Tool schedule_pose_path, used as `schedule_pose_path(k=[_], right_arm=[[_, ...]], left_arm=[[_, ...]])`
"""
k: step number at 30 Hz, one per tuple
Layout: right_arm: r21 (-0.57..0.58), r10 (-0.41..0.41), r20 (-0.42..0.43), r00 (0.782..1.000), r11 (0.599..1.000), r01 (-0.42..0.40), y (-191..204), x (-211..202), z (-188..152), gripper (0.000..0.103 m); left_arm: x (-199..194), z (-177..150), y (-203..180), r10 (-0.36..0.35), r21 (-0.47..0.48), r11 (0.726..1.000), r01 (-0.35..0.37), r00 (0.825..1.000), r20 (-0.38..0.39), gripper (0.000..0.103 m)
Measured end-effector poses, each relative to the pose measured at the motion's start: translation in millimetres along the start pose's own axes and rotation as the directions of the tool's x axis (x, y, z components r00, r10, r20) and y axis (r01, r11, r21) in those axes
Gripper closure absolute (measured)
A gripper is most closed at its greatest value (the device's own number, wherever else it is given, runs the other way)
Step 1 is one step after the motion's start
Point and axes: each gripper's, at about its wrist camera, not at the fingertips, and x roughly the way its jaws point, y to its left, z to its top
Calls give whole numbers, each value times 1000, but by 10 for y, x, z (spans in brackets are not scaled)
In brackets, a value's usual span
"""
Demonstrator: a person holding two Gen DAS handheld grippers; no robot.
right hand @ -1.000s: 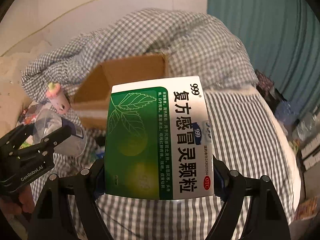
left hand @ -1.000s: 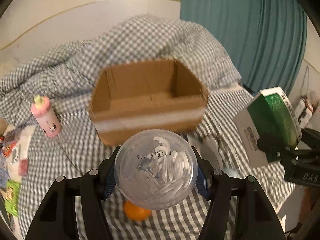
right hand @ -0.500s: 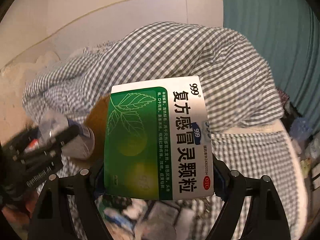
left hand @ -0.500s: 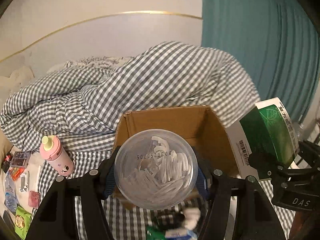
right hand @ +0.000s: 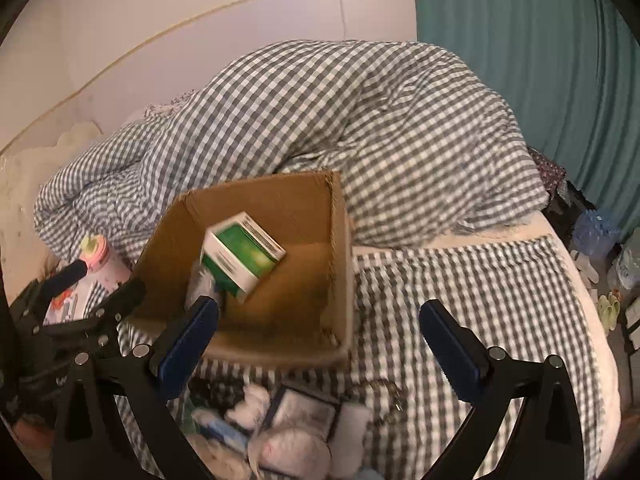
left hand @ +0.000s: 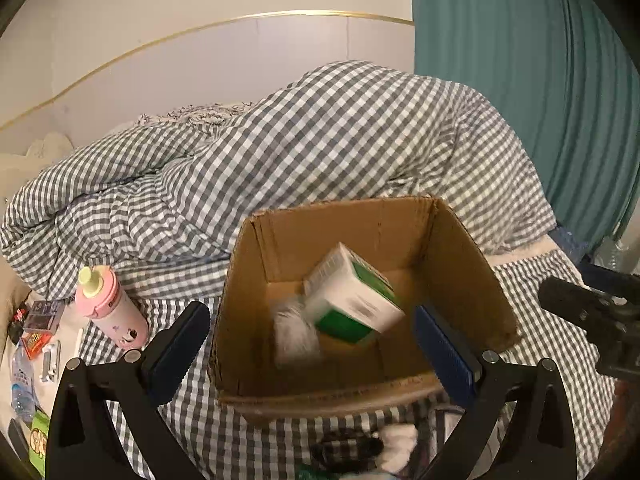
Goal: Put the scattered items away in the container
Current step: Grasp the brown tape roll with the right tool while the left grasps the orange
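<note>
Whitish thing (left hand: 294,330) in the cardboard box (left hand: 460,264) is pure motion blur, partly behind the green medicine box (left hand: 352,300). Clutter (right hand: 280,432) at 6 o'clock is smeared and cropped; bits at 9 o'clock (left hand: 36,340) too tiny.

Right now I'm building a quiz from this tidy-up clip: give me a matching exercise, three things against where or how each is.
Things:
1. green medicine box
2. pink bottle
3. left gripper

Places or states:
a. open, holding nothing
b. inside the cardboard box, tilted
c. standing on the checked sheet, left of the box

Pairs: 1-b, 2-c, 3-a
</note>
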Motion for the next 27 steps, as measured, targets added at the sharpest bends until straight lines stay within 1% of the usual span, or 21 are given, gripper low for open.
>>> schedule_pose_path(k=[3,6,8,12,15,17,20,22,23,27], right_arm=[[-10,5,-15,1000,1000,-5,-23,-207,-202,2],[-35,-4,-49,999,999,3,-12,-281,-463,2],[-27,-20,-92,996,999,18,-9,-224,-699,2],[-4,-3,-184,983,1000,2,25,-44,-1147,2],[-16,-24,-231,973,1000,20,67,83,-1390,2],[0,-11,-244,970,1000,11,70,137,-1478,2],[28,13,-267,964,1000,-6,77,244,-1535,2],[28,14,-272,962,1000,-7,109,299,-1505,2],[27,14,-271,962,1000,-7,118,323,-1498,2],[36,32,-281,959,999,-23,124,427,-1494,2]], left_arm=[[-186,-147,-9,-10,16,1000,10,1000,-7,0],[-341,-369,10,-20,29,999,21,999,-28,0],[-414,-584,44,-30,29,999,31,998,-50,0],[-410,-1129,108,-52,11,999,53,992,-115,0],[-377,-1559,99,-68,31,997,74,984,-162,0],[-352,-1793,73,-74,59,995,86,980,-183,0],[-278,-2029,27,-72,102,990,95,976,-207,0],[-232,-2105,18,-76,115,988,102,975,-210,0],[-208,-2128,23,-92,112,987,117,974,-208,0],[-83,-2183,19,-131,107,981,161,961,-242,0]])
